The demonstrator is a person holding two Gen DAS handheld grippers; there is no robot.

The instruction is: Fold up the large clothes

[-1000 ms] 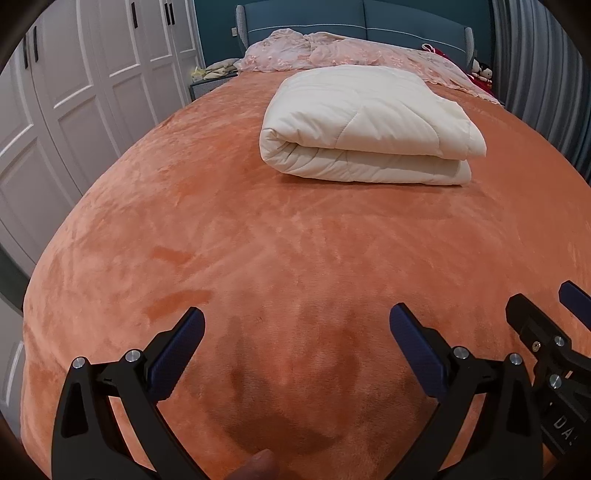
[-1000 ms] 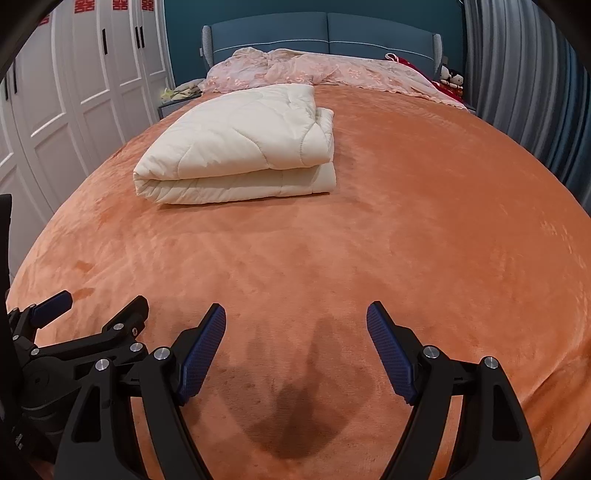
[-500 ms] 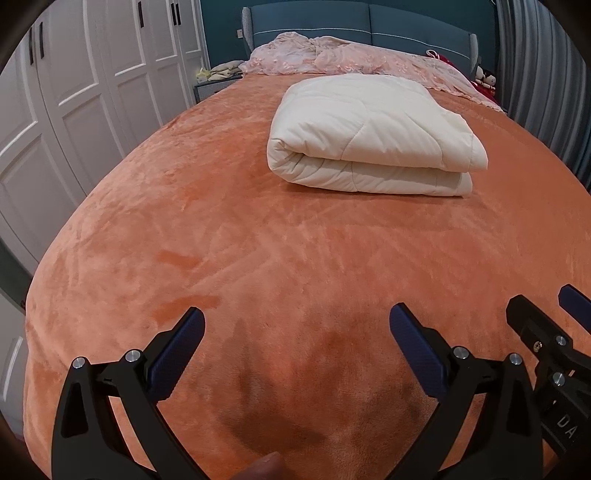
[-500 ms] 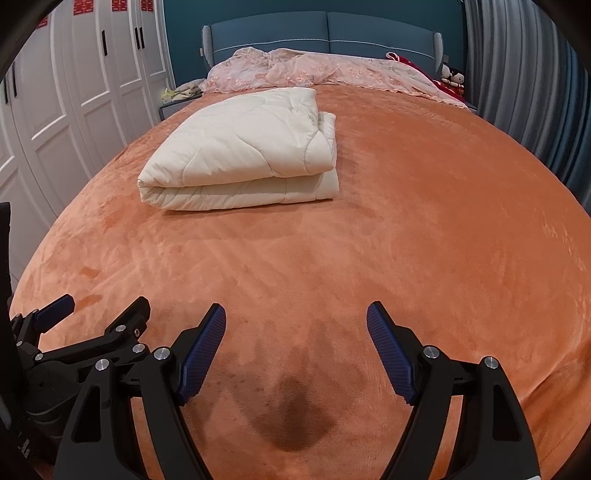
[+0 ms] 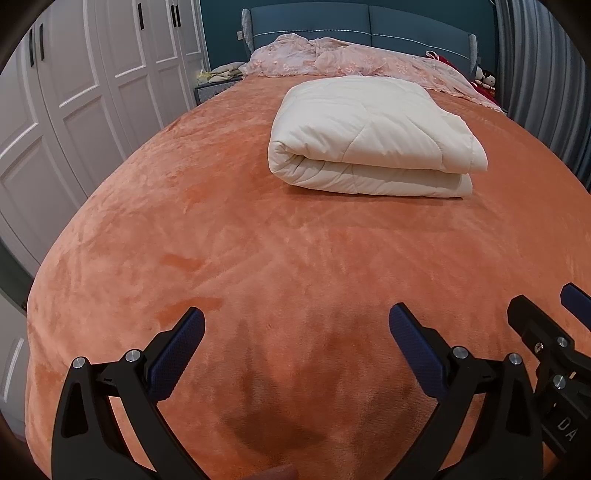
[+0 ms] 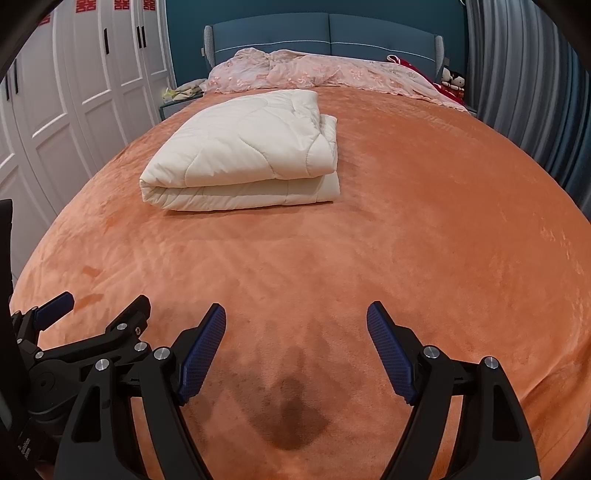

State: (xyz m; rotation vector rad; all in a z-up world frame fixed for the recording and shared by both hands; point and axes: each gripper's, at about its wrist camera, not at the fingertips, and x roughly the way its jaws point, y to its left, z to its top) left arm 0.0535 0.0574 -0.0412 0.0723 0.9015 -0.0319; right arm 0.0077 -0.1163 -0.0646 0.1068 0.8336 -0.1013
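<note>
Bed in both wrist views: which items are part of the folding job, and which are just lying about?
Job: folded cream quilt; left gripper and right gripper, both open and empty.
Lying about: orange bedspread, pink lace cover, dolls, wardrobe.

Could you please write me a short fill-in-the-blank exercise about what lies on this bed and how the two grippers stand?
1. The cream quilt lies ____ into a thick stack on the orange blanket.
2. The left gripper and the right gripper both stand ____, with nothing between their pads.
3. Crumpled pink lace fabric lies in front of the ____ headboard.

Missing words: folded; open; blue
</note>
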